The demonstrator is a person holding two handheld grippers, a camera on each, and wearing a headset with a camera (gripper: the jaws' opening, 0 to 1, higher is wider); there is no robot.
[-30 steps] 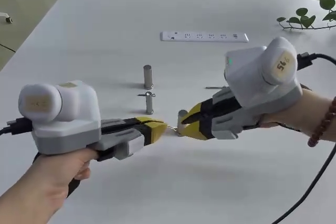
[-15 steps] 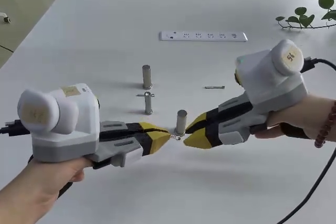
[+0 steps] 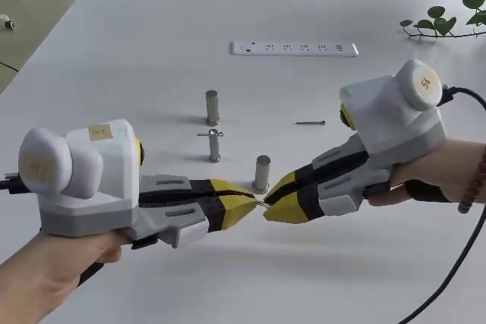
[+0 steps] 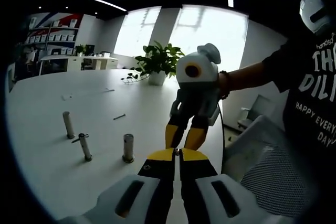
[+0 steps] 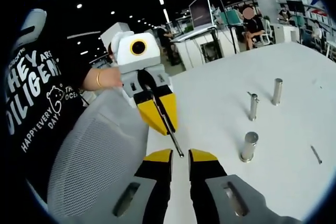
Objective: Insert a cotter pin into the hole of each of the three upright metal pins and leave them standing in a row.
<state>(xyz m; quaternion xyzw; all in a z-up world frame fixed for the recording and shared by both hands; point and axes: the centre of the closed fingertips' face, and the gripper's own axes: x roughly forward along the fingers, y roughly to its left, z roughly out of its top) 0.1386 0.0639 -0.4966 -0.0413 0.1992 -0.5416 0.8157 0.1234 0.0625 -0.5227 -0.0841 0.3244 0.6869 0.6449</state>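
Observation:
Three upright metal pins stand on the white table: the far pin [image 3: 212,107], the middle pin [image 3: 215,146] with a cotter pin through its top, and the near pin [image 3: 262,174]. Just in front of the near pin, my left gripper [image 3: 250,201] is shut on a thin cotter pin [image 3: 260,203] that sticks out of its yellow tips. My right gripper [image 3: 269,206] faces it tip to tip. In the right gripper view the cotter pin [image 5: 170,129] ends between my right gripper's [image 5: 180,156] slightly parted jaws, which are open. In the left gripper view my left gripper [image 4: 177,154] shows its jaws pressed together.
A loose cotter pin [image 3: 310,122] lies on the table to the right of the metal pins. A white power strip [image 3: 295,48] lies farther back. A trailing plant [image 3: 448,20] is at the far right. A grey mesh chair [image 5: 100,150] is near the table edge.
The right gripper has drawn back off the near metal pin, which now stands free. Both grippers have shifted toward me, and their tips meet at the cotter pin.

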